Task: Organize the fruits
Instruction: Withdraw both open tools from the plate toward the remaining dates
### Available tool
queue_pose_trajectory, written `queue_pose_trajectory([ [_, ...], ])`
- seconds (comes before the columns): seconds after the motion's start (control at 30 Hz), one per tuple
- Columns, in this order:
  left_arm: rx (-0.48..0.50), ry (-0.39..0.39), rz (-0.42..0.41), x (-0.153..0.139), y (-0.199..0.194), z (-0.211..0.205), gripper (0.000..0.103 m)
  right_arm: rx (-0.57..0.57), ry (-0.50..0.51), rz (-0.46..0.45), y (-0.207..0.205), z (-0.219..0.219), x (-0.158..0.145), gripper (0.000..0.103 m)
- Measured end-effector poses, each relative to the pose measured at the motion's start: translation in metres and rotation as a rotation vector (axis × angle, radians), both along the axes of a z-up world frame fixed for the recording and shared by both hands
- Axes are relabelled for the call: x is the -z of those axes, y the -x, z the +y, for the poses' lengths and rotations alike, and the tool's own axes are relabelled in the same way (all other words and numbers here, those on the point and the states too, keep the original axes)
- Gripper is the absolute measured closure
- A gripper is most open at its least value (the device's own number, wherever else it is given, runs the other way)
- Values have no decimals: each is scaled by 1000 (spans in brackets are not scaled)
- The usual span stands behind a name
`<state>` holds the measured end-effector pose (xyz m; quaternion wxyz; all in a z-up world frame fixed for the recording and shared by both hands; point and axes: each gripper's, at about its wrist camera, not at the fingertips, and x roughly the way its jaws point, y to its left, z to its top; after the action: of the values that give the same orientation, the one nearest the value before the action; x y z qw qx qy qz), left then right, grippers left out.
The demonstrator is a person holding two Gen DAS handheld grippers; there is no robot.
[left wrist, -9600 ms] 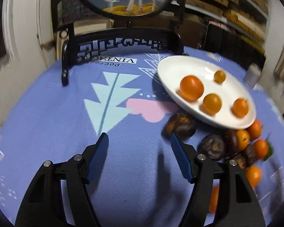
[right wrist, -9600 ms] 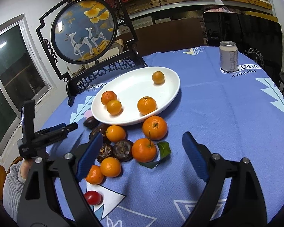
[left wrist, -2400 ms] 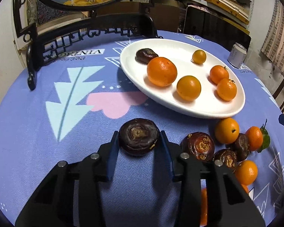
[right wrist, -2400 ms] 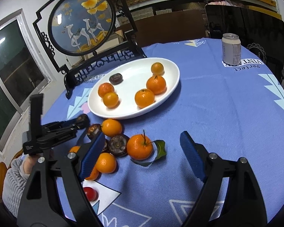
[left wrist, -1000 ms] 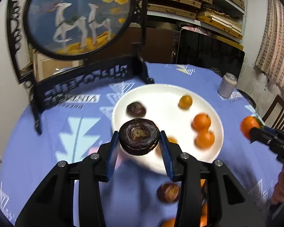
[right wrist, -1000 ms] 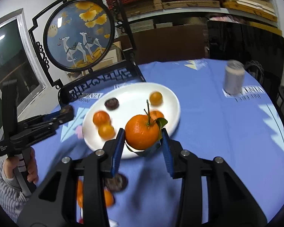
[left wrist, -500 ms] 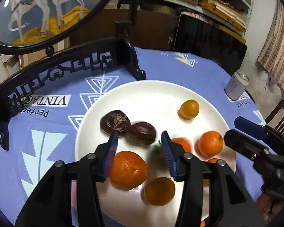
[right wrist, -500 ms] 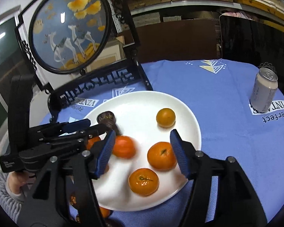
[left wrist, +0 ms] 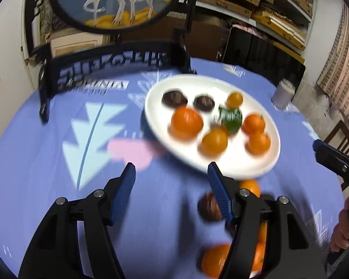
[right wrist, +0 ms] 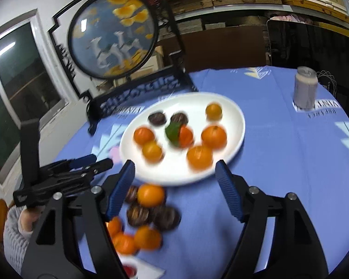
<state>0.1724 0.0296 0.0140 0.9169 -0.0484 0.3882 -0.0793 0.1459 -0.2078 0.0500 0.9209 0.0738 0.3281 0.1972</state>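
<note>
The white plate (left wrist: 244,169) (right wrist: 174,179) holds several oranges, two dark brown fruits (left wrist: 174,98) (right wrist: 157,118) and an orange with a green leaf (left wrist: 231,118) (right wrist: 185,136). My left gripper (left wrist: 170,166) hovers over the blue cloth just short of the plate's near rim. Its jaws are opening and nothing is between them. My right gripper (right wrist: 174,164) hangs above the plate's front rim, jaws also opening and empty. Loose oranges (right wrist: 150,195) and dark fruits (right wrist: 138,214) lie in a pile on the cloth in front of the plate. The picture is blurred by motion.
A round painted screen on a black stand (left wrist: 118,0) (right wrist: 111,37) rises behind the plate. A drink can (right wrist: 306,90) stands at the far right. A small red fruit (right wrist: 129,269) lies near the front edge. A wooden chair (left wrist: 339,137) is beside the table.
A second ago the left gripper held a dark fruit and the right held the leafy orange. Both fruits now lie on the plate. Both grippers have drawn back with their jaws wider.
</note>
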Motion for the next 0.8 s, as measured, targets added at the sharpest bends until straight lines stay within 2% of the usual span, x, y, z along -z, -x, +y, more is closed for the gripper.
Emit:
queue_pose_trajectory([
  [0.17, 54, -25, 6, 10, 14, -12, 38, 1, 18, 11, 31, 0, 14, 25],
  [0.43, 147, -76, 47, 26, 7, -35, 38, 6, -19, 43, 24, -10, 16, 24],
  [0.7, 177, -87, 49, 29, 4, -44, 38, 0, -31, 40, 25, -10, 13, 22],
  [0.8, 163, -126, 31, 28, 4, -40, 30, -1, -25, 40, 25, -10, 13, 22],
])
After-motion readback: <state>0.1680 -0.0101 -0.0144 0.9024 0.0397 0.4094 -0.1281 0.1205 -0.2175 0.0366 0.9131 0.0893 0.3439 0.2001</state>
